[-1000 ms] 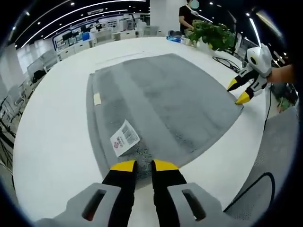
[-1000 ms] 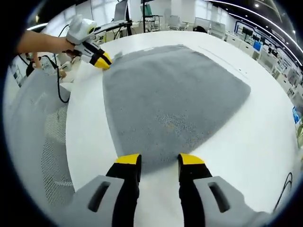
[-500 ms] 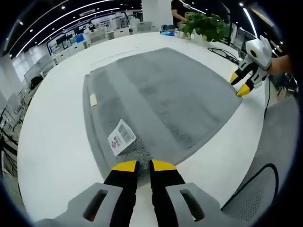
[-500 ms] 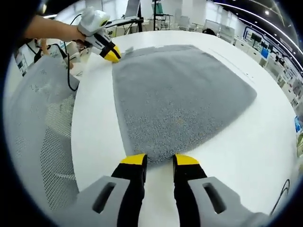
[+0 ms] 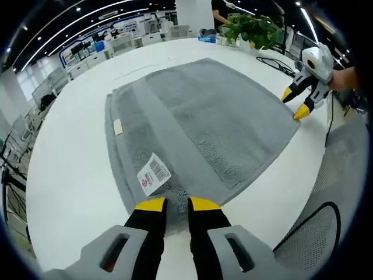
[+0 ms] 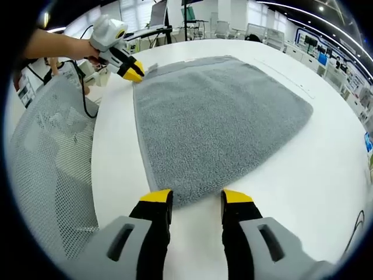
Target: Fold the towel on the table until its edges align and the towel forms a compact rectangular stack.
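Observation:
A grey towel [image 5: 198, 116] lies flat on the round white table [image 5: 70, 175], folded over along one side, with a white barcode label [image 5: 153, 173] on top. My left gripper [image 5: 177, 204] has its jaws nearly together, with the towel's near corner pinched between them. In the right gripper view the same gripper [image 6: 133, 73] sits at the towel's far corner, held by a hand. My right gripper [image 6: 196, 197] is open, its jaws either side of the near corner of the towel [image 6: 221, 122]. In the left gripper view it [image 5: 296, 104] shows two spread yellow tips at the towel's right corner.
A grey mesh chair [image 6: 52, 169] stands close against the table edge, with a black cable [image 5: 309, 233] beside it. A potted plant [image 5: 253, 29] and small items sit at the table's far side. A person stands beyond them. Office desks fill the background.
The right gripper's jaws have spread wider than half a second ago. The left jaws stay close on the corner. The towel lies as before; both views shifted slightly.

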### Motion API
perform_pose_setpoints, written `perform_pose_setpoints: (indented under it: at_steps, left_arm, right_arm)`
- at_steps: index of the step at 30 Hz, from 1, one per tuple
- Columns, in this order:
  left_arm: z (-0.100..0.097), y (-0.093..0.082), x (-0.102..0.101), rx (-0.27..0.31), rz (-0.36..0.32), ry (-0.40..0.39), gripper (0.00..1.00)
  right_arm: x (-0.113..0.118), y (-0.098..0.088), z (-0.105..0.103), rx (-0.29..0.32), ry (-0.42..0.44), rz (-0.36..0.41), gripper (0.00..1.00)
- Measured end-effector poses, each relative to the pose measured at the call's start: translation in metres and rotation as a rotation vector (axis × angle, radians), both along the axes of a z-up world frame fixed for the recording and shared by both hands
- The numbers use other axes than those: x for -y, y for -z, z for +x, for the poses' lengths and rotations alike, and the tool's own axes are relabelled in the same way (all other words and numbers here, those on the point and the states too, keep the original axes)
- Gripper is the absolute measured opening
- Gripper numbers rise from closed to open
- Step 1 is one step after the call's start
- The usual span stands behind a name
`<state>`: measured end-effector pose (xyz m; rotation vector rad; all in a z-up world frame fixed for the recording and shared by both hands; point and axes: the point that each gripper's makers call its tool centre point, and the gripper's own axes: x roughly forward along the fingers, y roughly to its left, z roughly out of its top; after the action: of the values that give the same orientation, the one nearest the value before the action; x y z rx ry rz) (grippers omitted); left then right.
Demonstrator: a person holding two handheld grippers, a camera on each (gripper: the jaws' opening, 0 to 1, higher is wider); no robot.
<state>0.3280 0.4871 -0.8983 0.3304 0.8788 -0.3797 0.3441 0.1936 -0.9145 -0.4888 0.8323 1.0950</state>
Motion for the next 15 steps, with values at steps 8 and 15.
perform_pose_setpoints:
  at_steps: [8, 15]
  left_arm:
    - [0.015, -0.033, 0.011, 0.086, -0.023, -0.058, 0.19]
    - [0.029, -0.055, 0.047, 0.155, -0.091, -0.062, 0.21]
  right_arm:
    - [-0.002, -0.021, 0.017, 0.007, 0.06, 0.116, 0.42]
    - [-0.002, -0.046, 0.05, 0.061, 0.121, 0.236, 0.46]
